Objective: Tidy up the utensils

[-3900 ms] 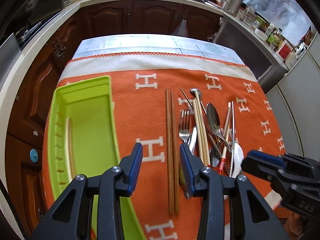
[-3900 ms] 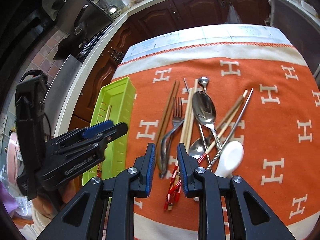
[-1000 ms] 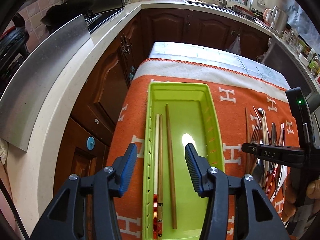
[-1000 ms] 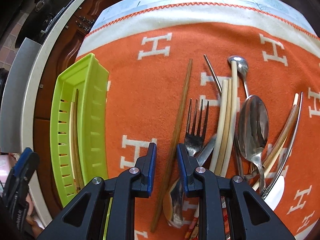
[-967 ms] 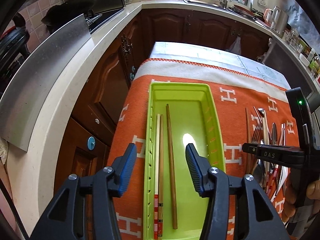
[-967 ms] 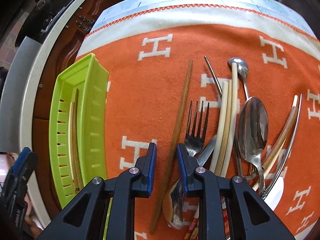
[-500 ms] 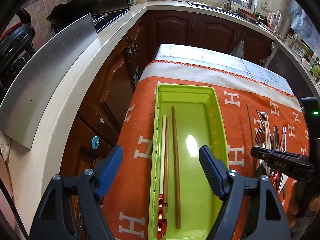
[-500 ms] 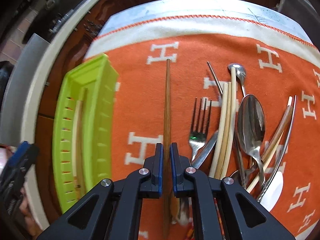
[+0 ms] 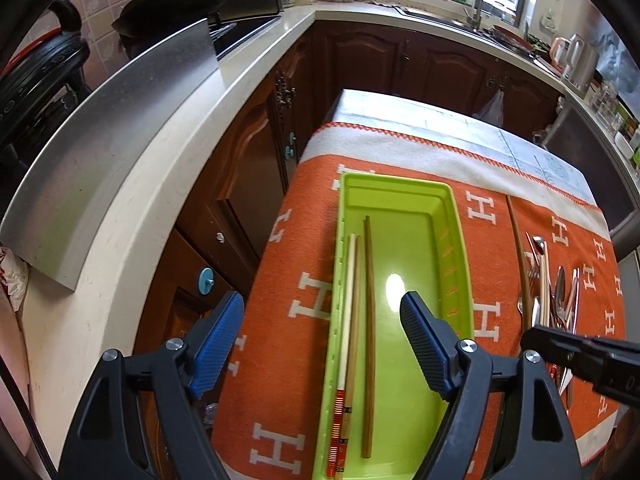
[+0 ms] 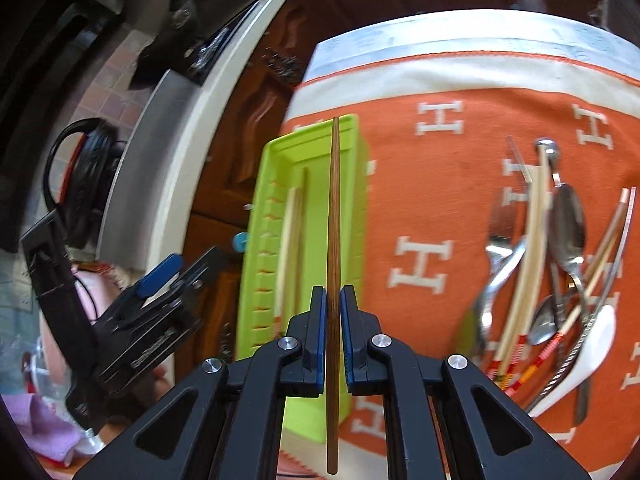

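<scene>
Landmark: green tray [image 9: 456,240], on the orange cloth [image 9: 296,292].
Left gripper [image 9: 322,340]: jaws wide, nothing between them; it hangs over the near half of the tray.
Right gripper [image 10: 333,312]: clamped on one brown chopstick [image 10: 333,208], which is lifted off the cloth, its far tip reaching over the tray's far rim.
Chopsticks in tray: three along the left wall; one pale with a red-striped end [image 9: 347,300], one tan [image 9: 354,304], one dark brown [image 9: 369,280].
Pile [image 10: 560,260]: on the cloth, well to the right of the tray.
Pile count, chopsticks: two pale ones [image 10: 534,240] lie side by side; at least two more cross at the right.
Pile count, cutlery: one fork [image 10: 498,232], one large spoon [image 10: 568,228], one white spoon [image 10: 588,344], one long thin spoon with a small bowl [image 10: 546,150].
Hard to make out: the pile is blurred by motion and its pieces overlap, so the full count cannot be told.
Cut off: in the left view the right gripper shows only as a black body at the right edge.
</scene>
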A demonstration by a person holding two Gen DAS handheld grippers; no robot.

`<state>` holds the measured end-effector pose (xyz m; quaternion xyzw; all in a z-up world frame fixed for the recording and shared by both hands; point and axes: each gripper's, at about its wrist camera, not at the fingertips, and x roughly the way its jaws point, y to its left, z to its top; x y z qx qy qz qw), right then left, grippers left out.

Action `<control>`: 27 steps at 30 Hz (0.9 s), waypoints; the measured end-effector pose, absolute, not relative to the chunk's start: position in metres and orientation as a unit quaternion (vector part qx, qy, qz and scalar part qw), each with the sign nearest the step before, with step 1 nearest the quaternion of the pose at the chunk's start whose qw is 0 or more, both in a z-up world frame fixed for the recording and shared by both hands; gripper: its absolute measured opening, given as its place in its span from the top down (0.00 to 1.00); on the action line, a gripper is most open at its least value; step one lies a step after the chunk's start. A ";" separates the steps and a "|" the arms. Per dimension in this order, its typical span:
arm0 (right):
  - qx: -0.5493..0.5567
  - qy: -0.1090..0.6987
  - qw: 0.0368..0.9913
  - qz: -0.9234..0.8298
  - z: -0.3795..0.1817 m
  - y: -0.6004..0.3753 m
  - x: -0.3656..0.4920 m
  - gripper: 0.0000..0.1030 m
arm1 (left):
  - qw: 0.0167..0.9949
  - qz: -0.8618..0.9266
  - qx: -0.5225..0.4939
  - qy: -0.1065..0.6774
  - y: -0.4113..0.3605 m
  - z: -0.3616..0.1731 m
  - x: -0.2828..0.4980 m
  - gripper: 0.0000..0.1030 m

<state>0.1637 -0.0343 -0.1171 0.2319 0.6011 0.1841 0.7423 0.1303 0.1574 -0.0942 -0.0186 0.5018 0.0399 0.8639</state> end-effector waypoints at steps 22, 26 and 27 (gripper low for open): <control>0.198 0.581 0.771 0.167 -0.111 -0.020 0.172 0.69 | 0.862 0.044 -0.013 0.505 0.157 -0.093 0.128 0.23; 0.192 0.576 0.778 0.161 -0.109 -0.034 0.162 0.69 | 0.862 0.033 -0.012 0.505 0.149 -0.092 0.126 0.23; 0.191 0.576 0.779 0.159 -0.109 -0.037 0.159 0.69 | 0.862 0.029 -0.012 0.506 0.146 -0.092 0.125 0.23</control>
